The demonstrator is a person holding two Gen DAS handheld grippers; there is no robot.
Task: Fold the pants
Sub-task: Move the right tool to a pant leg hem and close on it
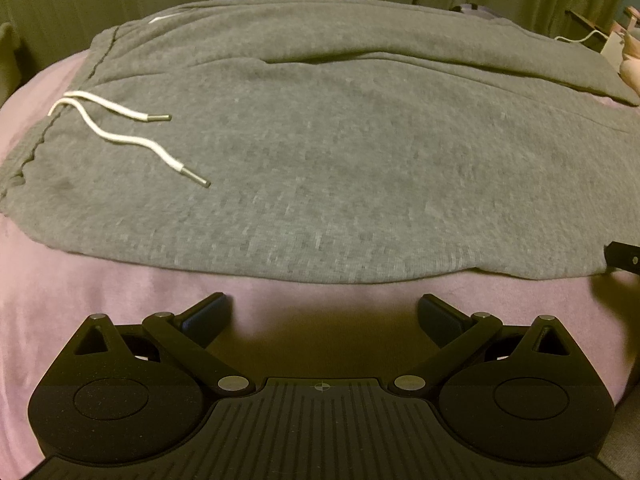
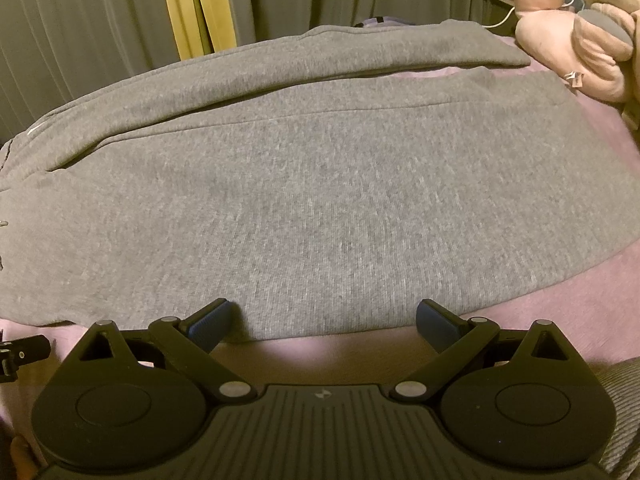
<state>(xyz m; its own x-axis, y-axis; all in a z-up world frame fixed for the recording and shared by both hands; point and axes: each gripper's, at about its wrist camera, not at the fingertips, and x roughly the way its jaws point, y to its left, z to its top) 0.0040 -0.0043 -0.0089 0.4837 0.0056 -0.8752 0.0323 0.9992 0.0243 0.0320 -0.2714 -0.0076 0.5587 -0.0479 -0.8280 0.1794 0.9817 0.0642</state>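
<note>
Pink bedspread point(image 1: 120, 280), plush toy point(image 2: 576, 40) beside pants point(image 2: 320, 200)

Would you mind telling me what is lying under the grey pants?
The grey pants lie spread flat on a pink blanket, which shows along their near edge and past the waistband. Whatever is beneath the blanket, or directly under the pants' middle, is covered.

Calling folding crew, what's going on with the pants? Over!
Left gripper open, empty. Right gripper open, empty, at the near edge. Grey pants flat on pink blanket, unfolded. Drawstrings loose on top; nothing blocking.
</note>
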